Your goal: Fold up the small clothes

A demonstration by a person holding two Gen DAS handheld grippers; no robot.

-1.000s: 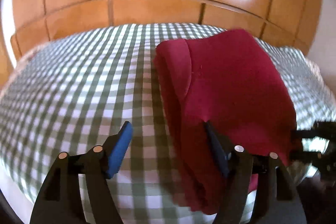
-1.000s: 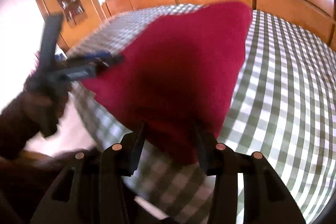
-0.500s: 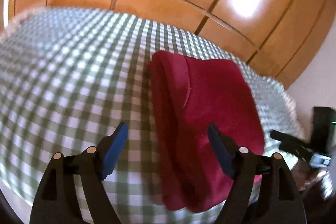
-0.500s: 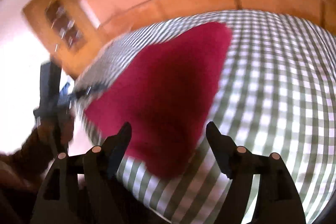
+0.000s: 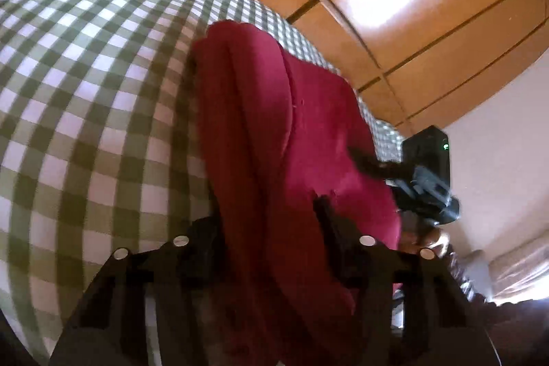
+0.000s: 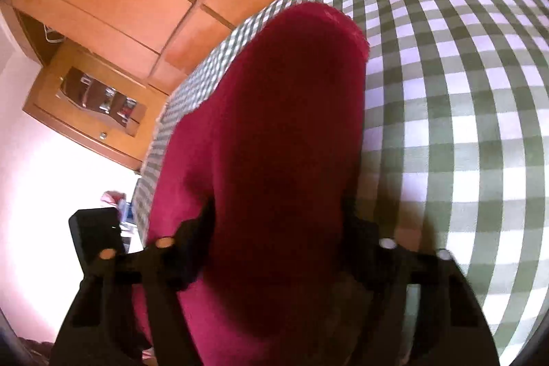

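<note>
The red garment lies partly folded on the checked bed, near its edge. Both tongs, left and right, are closing around its near hem (grip uncertain); more folding remains.

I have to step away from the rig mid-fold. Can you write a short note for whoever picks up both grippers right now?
Left gripper: jaws closing around the near edge of the red garment; a firm pinch is not clear.
Right gripper: also closing over the same near edge.
The garment lies partly folded on the checked bedspread, by its edge.
Done: at least one fold.
Left: probably grip the near edge and fold it away toward the wardrobe.
</note>
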